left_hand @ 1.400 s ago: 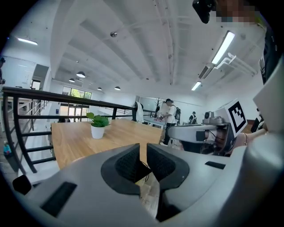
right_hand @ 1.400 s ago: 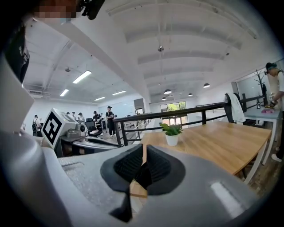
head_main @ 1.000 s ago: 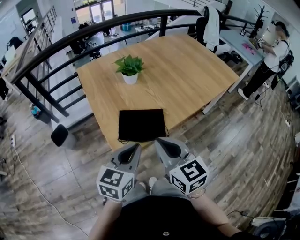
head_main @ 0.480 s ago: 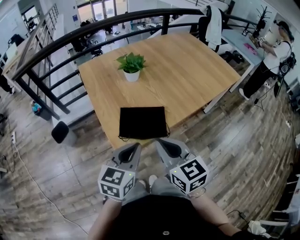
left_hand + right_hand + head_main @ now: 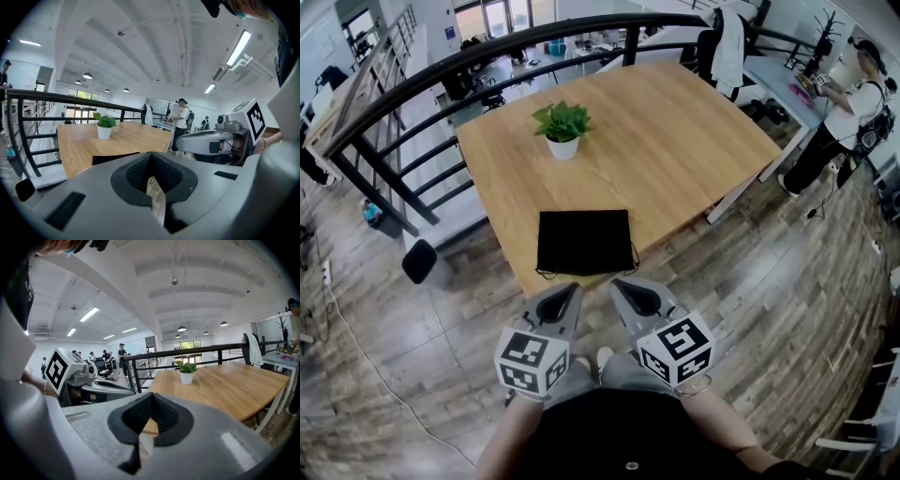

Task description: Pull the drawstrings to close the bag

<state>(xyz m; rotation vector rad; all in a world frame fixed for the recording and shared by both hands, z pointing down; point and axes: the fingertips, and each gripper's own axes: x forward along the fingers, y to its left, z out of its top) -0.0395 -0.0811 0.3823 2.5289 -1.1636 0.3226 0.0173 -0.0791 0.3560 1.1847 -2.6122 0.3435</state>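
Left tongs [image 5: 571, 292] and right tongs [image 5: 620, 285] sat shut, empty, just short of the bag [image 5: 584, 241]. I judged both needed opening before nipping the drawstrings [image 5: 635, 258] at its near corners.

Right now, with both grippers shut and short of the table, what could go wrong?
The black bag lies near the front edge of the table; a pull toward the person could drag it off. Its drawstrings are thin loops; the left gripper and right gripper, both shut, could miss them.
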